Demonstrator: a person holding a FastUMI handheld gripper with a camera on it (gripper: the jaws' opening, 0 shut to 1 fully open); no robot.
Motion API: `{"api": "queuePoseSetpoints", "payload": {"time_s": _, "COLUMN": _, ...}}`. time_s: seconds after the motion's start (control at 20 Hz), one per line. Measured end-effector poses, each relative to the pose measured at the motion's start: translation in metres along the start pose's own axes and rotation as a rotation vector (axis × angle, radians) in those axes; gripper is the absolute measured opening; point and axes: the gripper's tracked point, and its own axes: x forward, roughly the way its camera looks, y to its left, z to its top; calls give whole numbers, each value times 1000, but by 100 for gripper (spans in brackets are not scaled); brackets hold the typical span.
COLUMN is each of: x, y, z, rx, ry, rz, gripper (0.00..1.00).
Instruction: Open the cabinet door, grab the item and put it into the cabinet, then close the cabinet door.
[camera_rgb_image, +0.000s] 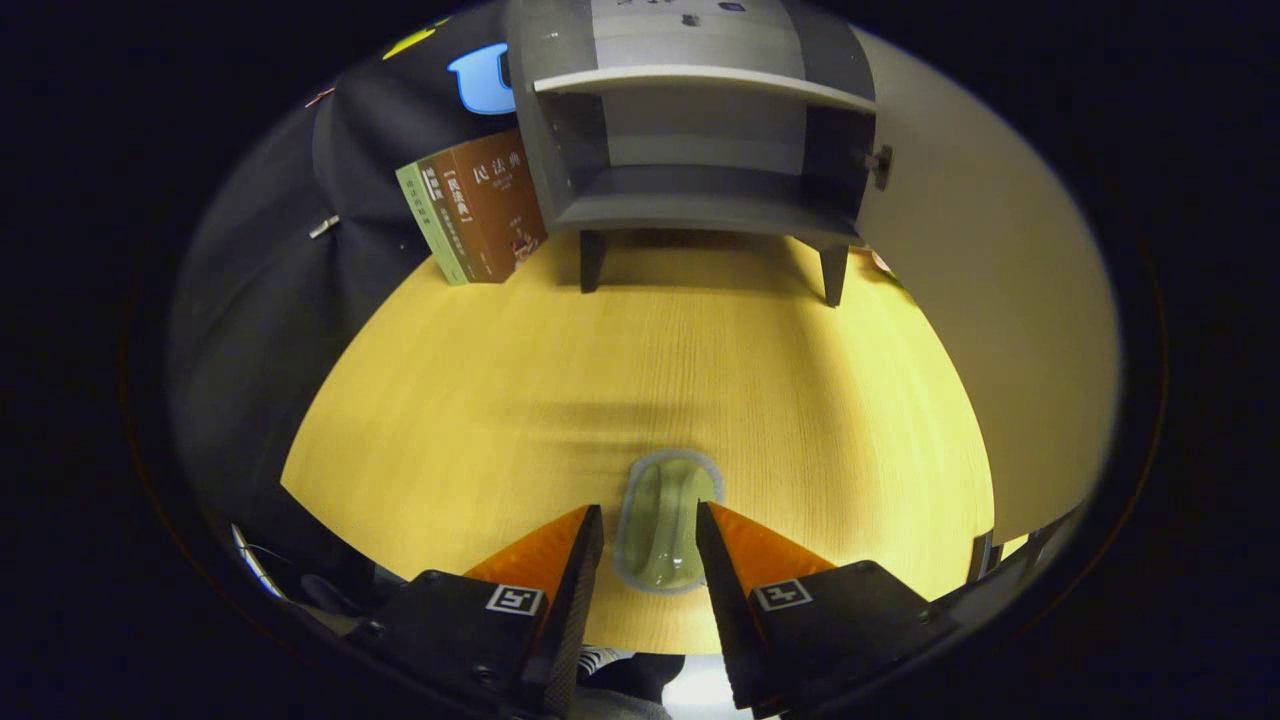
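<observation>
Pale green and sealed in a clear rounded packet, the item (668, 525) lies flat on the wooden counter (500, 400), and we see it sitting right between the two fingers of the gripper (650, 530). The jaws stand to either side of the packet, close against its long edges; we cannot tell whether both fingers actually press on it or merely flank it. The far end of the packet reaches a little beyond the fingertips, toward the middle of the counter.

Well beyond the fingers, at the far side of the counter, we find the grey cabinet (700, 130) standing on short dark legs. Its cabinet door (990, 300) is swung wide open to the right, the pale inner face turned toward us, with a small dark fitting on the cabinet's edge where door and body meet. Inside, a light shelf (700, 82) divides the space; the lower compartment looks bare.

Just left of the cabinet, two books (480, 210) lean together, touching its side wall, one with a brown cover and one with a green spine. A broad stretch of bare counter separates the packet from the cabinet.
</observation>
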Motion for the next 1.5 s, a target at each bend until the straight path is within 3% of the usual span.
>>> {"api": "queuePoseSetpoints", "payload": {"time_s": 0.35, "x": 38, "y": -4, "z": -24, "rx": -40, "ry": 150, "rz": -40, "gripper": 61}}
{"api": "queuePoseSetpoints", "payload": {"time_s": 0.45, "x": 50, "y": -9, "z": -30, "rx": -54, "ry": 172, "rz": -56, "gripper": 29}}
{"api": "queuePoseSetpoints", "payload": {"time_s": 0.65, "x": 48, "y": -10, "z": -43, "rx": -68, "ry": 207, "rz": -70, "gripper": 34}}
{"api": "queuePoseSetpoints", "payload": {"time_s": 0.7, "x": 58, "y": -9, "z": -36, "rx": -67, "ry": 216, "rz": -73, "gripper": 18}}
{"api": "queuePoseSetpoints", "payload": {"time_s": 1.1, "x": 33, "y": -13, "z": -17, "rx": -68, "ry": 205, "rz": -85, "gripper": 17}}
{"api": "queuePoseSetpoints", "payload": {"time_s": 1.5, "x": -45, "y": -15, "z": 103, "rx": -20, "ry": -97, "rz": -101, "gripper": 17}}
